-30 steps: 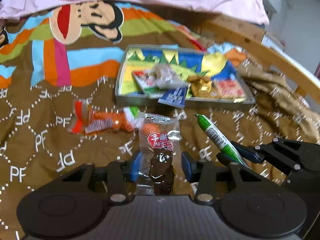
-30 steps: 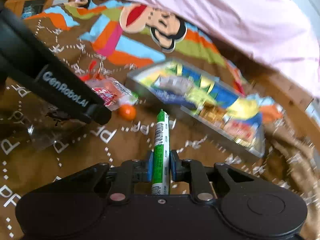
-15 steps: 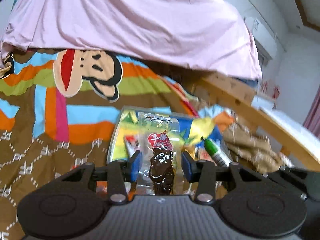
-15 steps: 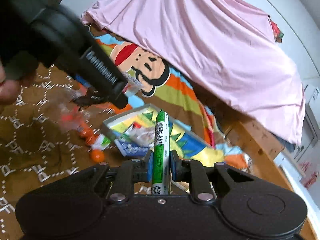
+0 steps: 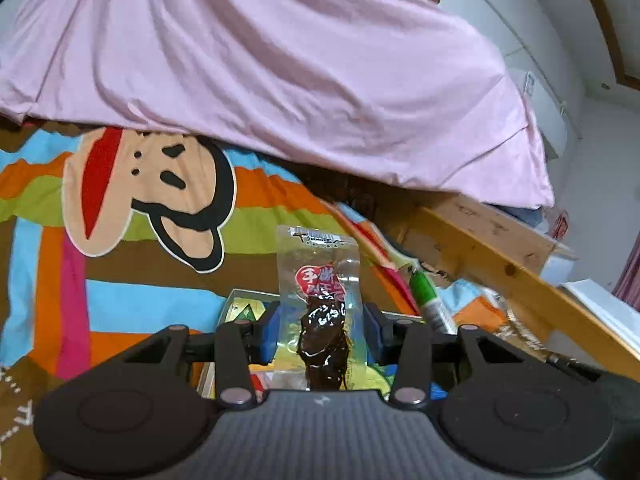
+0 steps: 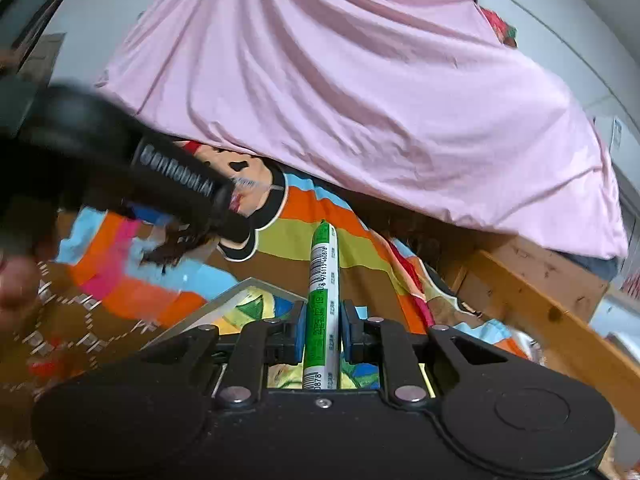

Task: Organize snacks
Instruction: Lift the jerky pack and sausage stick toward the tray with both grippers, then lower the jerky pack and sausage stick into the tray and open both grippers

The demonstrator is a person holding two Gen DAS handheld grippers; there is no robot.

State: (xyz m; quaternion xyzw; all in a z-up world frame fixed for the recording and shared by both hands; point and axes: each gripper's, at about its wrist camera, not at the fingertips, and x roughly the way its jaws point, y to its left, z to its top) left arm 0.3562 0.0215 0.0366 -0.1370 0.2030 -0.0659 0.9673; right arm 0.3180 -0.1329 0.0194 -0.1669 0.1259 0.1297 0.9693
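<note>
Left gripper (image 5: 320, 330), wrist view: the blue pads close on a clear snack packet (image 5: 320, 304) holding a dark dried piece under a red label; the packet stands upright between the fingers and projects ahead of them. Beyond and below the fingertips lies the rim of a tray (image 5: 236, 296) with a colourful printed base, on a striped cartoon bedspread (image 5: 120, 208). A pink sheet (image 5: 280, 80) hangs farther ahead.

Right gripper (image 6: 323, 330), wrist view: the pads clamp a green-and-white sausage stick (image 6: 323, 280), which points straight forward past the fingertips. The tray corner (image 6: 224, 300) sits just below and left of the fingers. The left gripper body crosses the upper left, blurred. A wooden bed rail (image 6: 540, 296) runs to the right.
</note>
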